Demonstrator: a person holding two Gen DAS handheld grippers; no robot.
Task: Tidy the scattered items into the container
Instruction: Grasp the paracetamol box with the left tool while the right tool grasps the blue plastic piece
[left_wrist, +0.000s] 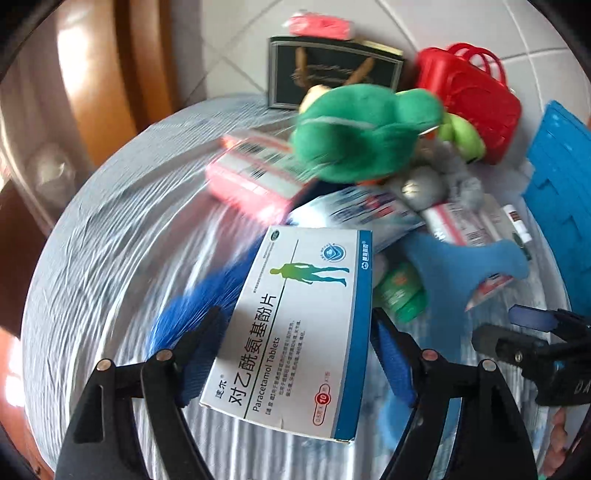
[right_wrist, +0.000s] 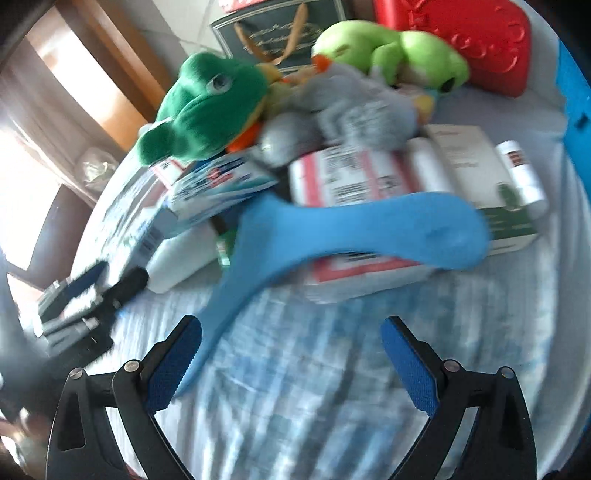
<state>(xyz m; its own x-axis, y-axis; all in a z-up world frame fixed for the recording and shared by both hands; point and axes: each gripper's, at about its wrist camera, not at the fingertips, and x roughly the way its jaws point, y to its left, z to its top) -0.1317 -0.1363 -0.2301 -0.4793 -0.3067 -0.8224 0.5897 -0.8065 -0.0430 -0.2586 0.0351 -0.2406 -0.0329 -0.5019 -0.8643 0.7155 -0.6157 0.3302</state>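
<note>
A bench (left_wrist: 110, 229) under a pale striped cloth carries a heap: green plush frog (left_wrist: 354, 129), red basket (left_wrist: 476, 96), blue hanger (right_wrist: 332, 229), medicine boxes. The left claw (left_wrist: 299, 354) seems closed on the paracetamol box (left_wrist: 295, 325), its pads at both edges. The right claw (right_wrist: 291, 362) gapes wide and empty near the hanger.

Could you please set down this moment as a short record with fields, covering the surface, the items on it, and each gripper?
surface: round table under a pale striped cloth
left gripper: paracetamol box between its fingers, grip unclear
right gripper: open, empty, beside blue Y-shaped piece
pile: dark green plush, light green plush, grey plush, medicine boxes
behind: red case, dark bag
right edge: blue container
</note>
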